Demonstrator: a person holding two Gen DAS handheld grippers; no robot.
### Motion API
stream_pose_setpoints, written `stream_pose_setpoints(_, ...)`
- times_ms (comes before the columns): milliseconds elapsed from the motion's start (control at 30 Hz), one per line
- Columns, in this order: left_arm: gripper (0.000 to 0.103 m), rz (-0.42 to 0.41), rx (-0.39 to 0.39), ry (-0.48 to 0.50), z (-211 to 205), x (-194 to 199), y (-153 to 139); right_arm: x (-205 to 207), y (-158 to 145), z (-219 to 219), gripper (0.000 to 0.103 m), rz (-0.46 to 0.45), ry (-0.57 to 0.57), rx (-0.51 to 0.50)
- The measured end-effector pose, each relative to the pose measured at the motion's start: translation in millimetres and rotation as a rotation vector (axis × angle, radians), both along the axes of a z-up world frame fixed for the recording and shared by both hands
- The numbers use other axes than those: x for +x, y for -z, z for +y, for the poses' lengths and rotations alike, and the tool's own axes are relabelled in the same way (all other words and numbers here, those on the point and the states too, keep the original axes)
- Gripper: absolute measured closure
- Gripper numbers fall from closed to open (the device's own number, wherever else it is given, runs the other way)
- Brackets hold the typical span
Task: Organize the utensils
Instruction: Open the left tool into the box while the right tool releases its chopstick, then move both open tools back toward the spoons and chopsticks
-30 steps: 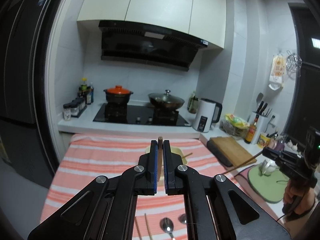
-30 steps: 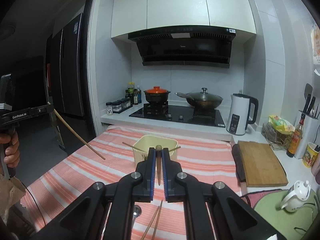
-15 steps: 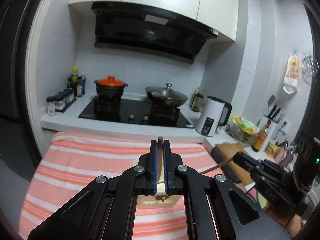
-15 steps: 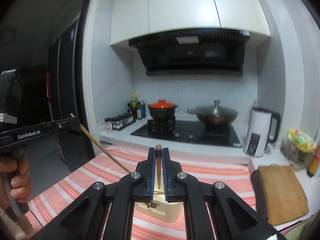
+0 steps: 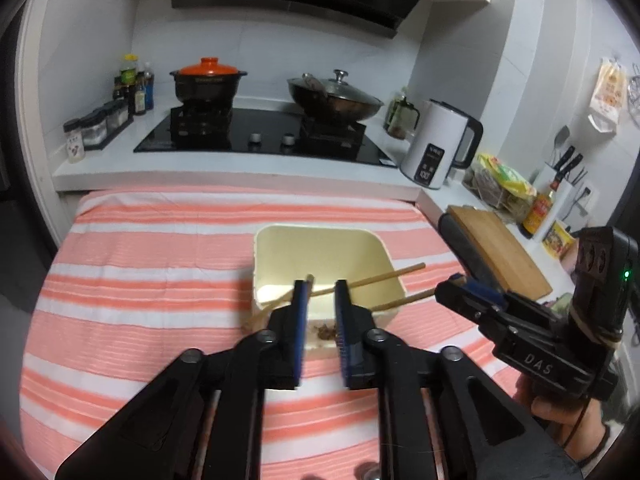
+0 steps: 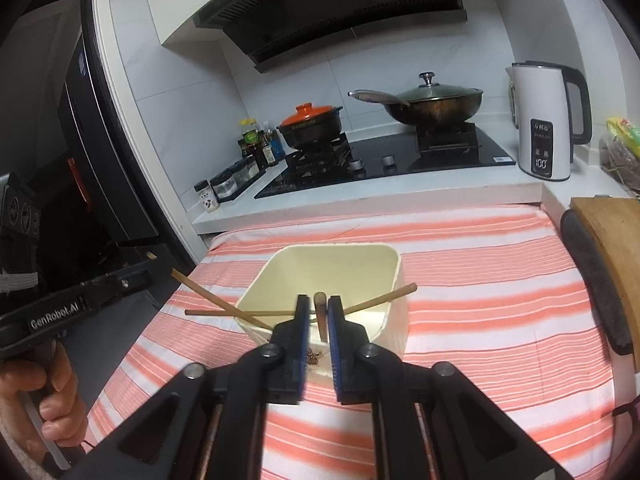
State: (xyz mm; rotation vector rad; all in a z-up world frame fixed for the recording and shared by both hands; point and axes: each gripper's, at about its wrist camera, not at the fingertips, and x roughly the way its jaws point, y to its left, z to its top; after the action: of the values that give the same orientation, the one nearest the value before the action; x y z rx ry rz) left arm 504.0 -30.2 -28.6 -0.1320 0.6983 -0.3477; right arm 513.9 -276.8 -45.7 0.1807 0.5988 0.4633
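Observation:
A cream square bin (image 5: 324, 248) (image 6: 328, 268) stands on the striped cloth. A wooden chopstick (image 5: 384, 276) (image 6: 380, 300) lies across its rim. My left gripper (image 5: 320, 284) hovers just before the bin with its jaws parted; its chopstick (image 6: 212, 296) leans against the left finger and slants into the bin. My right gripper (image 6: 318, 300) sits over the bin's near rim, jaws slightly apart around a second chopstick (image 6: 320, 312) that points down into the bin. In the left wrist view, the right gripper (image 5: 452, 288) comes in from the right with that chopstick (image 5: 404, 302).
The stove (image 5: 256, 136) with an orange-lidded pot (image 5: 208, 80) and a wok (image 5: 336, 98) is behind the table. A white kettle (image 5: 440, 152) and a wooden cutting board (image 5: 500, 248) stand at the right. Spice jars (image 5: 96, 124) stand at the back left.
Both grippers moved forward and down to the bin. Both jaws went from shut on a chopstick to parted, the left wider. The chopsticks now tip into the bin.

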Motion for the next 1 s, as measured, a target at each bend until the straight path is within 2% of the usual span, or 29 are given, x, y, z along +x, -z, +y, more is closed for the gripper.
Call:
stream_pose_setpoints(33, 0.051, 0.001, 0.009, 0.011, 4, -9, 0, -6, -2, -3, 0.052, -0.012, 0.000, 0.003)
stream_pose_setpoints(67, 0.043, -0.005, 0.032, 0.021, 9, -22, 0, -13, -5, -7, 0.044, -0.027, 0.003, 0.006)
stream_pose_setpoints(100, 0.032, -0.008, 0.058, 0.031, 14, -32, 1, -22, -8, -12, 0.044, -0.037, 0.002, 0.004)
stream_pose_setpoints(133, 0.026, -0.003, 0.089, 0.041, 21, -46, 4, -31, -10, -16, 0.044, -0.041, 0.003, -0.011)
stream_pose_setpoints(233, 0.016, 0.046, 0.171, 0.053, 49, -92, 26, -67, -10, -35, 0.038, -0.052, 0.038, -0.087)
stream_pose_setpoints(267, 0.015, 0.069, 0.191, 0.044, 60, -108, 37, -82, -5, -44, 0.033, -0.048, 0.054, -0.111)
stream_pose_setpoints(333, 0.012, 0.126, 0.207, 0.002, 83, -140, 64, -114, 13, -61, 0.031, -0.028, 0.094, -0.166)
stream_pose_setpoints(500, 0.012, 0.231, 0.153, -0.154, 131, -191, 132, -175, 86, -93, 0.030, 0.101, 0.196, -0.306)
stream_pose_setpoints(567, 0.012, 0.233, 0.141, -0.228, 141, -196, 150, -191, 110, -100, 0.030, 0.139, 0.231, -0.338)
stream_pose_setpoints(667, 0.012, 0.194, 0.155, -0.310, 144, -195, 163, -206, 132, -108, 0.030, 0.175, 0.260, -0.357)
stream_pose_setpoints(833, 0.012, 0.131, 0.170, -0.333, 140, -184, 177, -214, 157, -103, 0.030, 0.213, 0.265, -0.428)
stream_pose_setpoints(1000, 0.012, 0.200, 0.214, -0.339, 145, -175, 197, -214, 164, -97, 0.030, 0.231, 0.256, -0.455)
